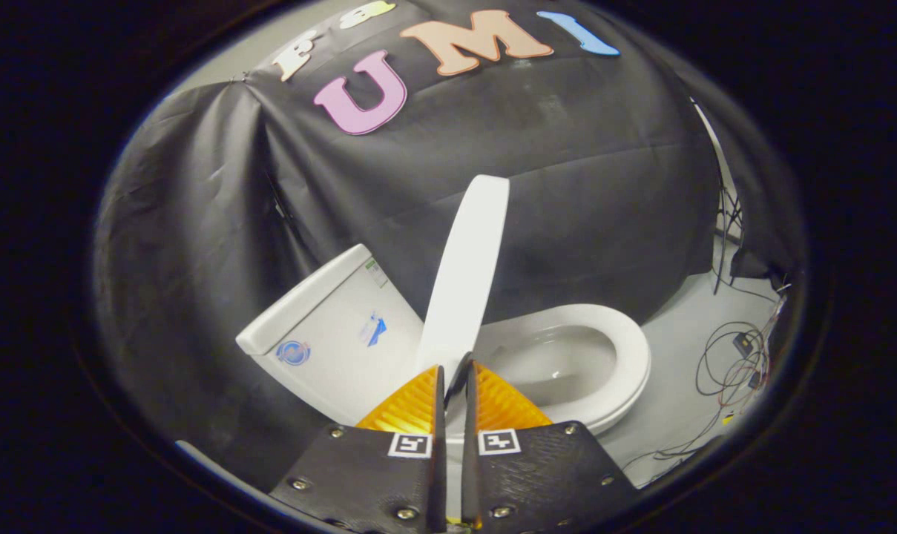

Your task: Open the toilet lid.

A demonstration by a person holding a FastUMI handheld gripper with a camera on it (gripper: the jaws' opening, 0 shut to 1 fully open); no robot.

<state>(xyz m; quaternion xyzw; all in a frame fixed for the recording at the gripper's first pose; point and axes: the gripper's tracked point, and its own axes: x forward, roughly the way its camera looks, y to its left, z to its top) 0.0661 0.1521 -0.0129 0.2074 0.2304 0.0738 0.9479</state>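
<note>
Judging from how things lie, the task looks mostly done: the long white plastic toilet lid [467, 274] stands raised, seen almost edge-on, rising from the hinge area just ahead of the gripper [455, 374] and leaning back toward the white rectangular cistern [329, 330] on the left. It does not seem to rest against the cistern yet, though the edge-on angle makes that hard to call. Gripper fingers are drawn nearly together with only a thin slot between them, and the lid's near lower edge runs down into that slot; whether both fingers actually press on it I cannot tell. Left to do, probably: tip the lid fully back so it stays, then let go. White oval seat ring [633, 356] lies flat on the bowl, right of the lid. White ceramic toilet bowl [544, 363] is open to view; its smooth inside looks clear of objects, and any water is too hard to make out. Loose cables [737, 360] lie on the grey floor [678, 415] at far right, well apart from the toilet.
</note>
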